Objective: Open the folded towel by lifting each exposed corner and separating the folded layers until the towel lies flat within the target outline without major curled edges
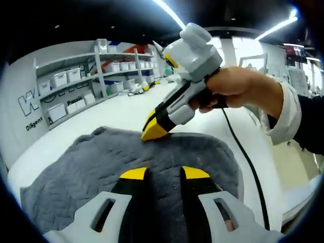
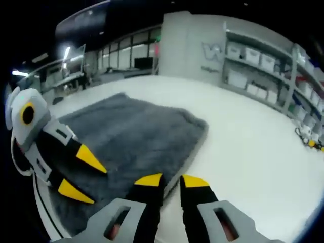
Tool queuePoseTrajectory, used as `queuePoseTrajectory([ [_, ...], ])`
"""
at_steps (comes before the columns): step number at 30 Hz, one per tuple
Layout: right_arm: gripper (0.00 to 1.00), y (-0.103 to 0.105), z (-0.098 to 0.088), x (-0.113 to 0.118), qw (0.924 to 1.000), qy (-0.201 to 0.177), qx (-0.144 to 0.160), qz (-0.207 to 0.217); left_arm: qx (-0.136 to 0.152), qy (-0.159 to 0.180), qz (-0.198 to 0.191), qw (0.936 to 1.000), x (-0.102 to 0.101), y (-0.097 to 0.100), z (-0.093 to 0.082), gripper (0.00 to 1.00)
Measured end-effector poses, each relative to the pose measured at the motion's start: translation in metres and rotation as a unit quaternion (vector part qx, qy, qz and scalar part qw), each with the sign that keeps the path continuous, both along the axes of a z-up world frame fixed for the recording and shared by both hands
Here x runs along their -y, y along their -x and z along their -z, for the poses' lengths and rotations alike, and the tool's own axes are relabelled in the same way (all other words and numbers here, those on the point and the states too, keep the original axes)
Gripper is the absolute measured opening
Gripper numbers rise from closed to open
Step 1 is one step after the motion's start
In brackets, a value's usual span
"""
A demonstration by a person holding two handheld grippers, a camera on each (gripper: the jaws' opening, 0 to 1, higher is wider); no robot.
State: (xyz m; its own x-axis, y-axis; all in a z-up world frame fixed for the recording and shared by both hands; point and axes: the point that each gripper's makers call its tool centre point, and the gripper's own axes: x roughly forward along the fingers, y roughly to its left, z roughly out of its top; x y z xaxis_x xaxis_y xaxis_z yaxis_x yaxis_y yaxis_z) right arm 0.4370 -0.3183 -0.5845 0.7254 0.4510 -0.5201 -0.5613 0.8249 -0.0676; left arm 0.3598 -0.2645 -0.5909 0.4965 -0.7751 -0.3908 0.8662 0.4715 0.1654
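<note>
white table [image 2: 243, 152] with shelves of bins [image 1: 76, 91] behind, grey towel [image 2: 131, 136] spread on the table, left gripper [image 1: 164, 173] jaws parted over the towel, right gripper [image 2: 172, 180] jaws narrow, possibly pinching the towel's edge

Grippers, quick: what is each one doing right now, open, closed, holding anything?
Left gripper: open, jaws apart over the grey towel, holding nothing.
Right gripper: jaws nearly together at the towel's edge; grip cannot be told.
</note>
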Motion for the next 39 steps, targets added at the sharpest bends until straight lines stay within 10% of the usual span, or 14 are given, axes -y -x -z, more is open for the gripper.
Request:
queuePoseTrajectory([
  [21, 0.00, 0.016, -0.016, -0.018, 0.9971, -0.045, 0.059, 0.014, -0.004, 0.031, -0.002, 0.9995, 0.000, 0.005, -0.004, 0.26],
  [39, 0.00, 0.021, -0.043, -0.036, 0.9922, -0.089, 0.084, 0.025, 0.018, 0.080, 0.078, 0.9936, 0.026, 0.051, -0.040, 0.29],
])
